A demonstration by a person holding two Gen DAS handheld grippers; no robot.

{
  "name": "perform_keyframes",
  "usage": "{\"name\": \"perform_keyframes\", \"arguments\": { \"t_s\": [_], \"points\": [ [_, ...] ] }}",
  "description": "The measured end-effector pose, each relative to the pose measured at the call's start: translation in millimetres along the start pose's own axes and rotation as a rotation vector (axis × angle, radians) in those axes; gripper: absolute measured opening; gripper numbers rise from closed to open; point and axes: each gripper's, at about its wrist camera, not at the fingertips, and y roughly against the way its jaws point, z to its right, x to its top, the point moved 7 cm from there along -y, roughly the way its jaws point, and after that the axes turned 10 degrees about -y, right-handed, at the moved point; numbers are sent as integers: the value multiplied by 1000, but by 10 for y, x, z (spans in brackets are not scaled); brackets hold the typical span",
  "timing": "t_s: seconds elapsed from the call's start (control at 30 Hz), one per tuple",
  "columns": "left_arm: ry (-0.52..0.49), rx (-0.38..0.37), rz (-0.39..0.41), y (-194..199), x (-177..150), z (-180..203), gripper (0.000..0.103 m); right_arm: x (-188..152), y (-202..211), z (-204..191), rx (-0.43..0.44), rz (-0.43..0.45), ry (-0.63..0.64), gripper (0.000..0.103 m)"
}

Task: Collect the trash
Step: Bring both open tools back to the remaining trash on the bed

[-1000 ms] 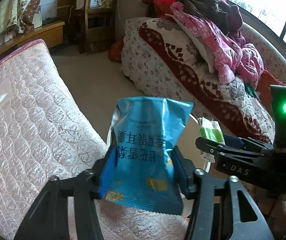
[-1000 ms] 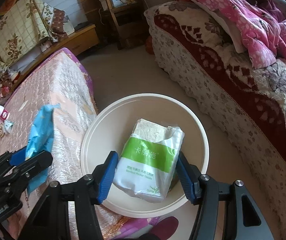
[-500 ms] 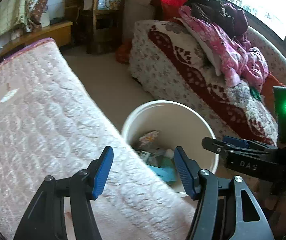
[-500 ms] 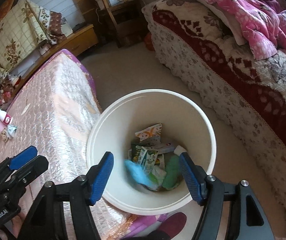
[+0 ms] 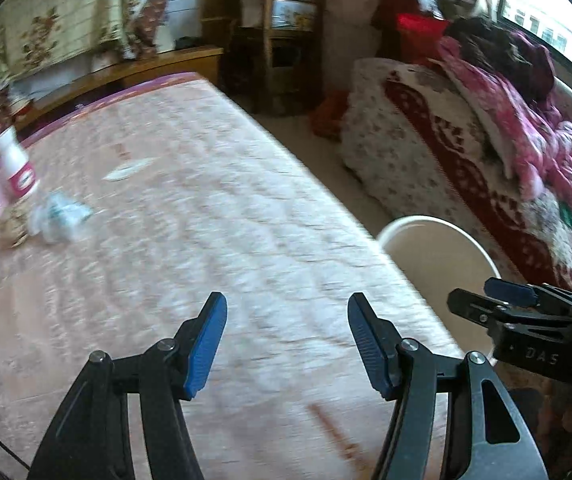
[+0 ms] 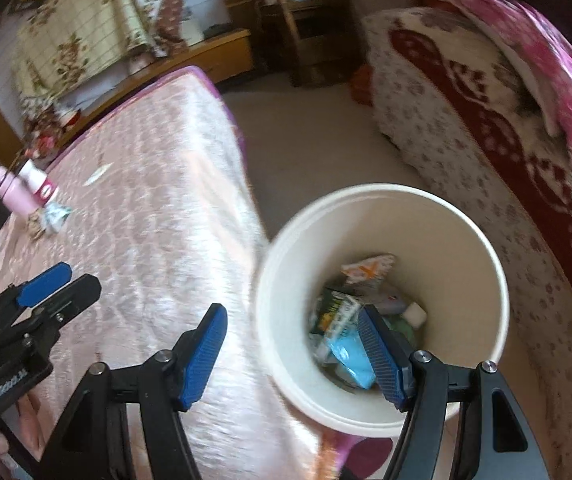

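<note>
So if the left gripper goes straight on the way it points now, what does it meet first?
Most likely the pink quilted mattress. The left gripper, jaws open and empty, points down at bare cover; the crumpled wrapper and white bin lie off to the sides. Depth is unclear.

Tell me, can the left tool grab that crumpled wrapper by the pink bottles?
Probably yes. The left tool is open and empty, and the mattress between it and the crumpled wrapper is bare. It must travel farther left first.
</note>
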Motion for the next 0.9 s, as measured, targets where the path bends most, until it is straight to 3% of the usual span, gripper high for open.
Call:
{"name": "perform_keyframes", "arguments": {
  "t_s": [0.3,0.6,0.9],
  "points": [
    [136,125,-20,179,-248,-1140,65,-8,-195,-819,76,-31,115,71],
    [300,237,-49,304,-510,-2314,70,-26,-529,-1998,250,-100,277,71],
    [389,215,-24,247,-387,-2985,75,144,-933,-3222,357,-103,444,72]
  ]
}}
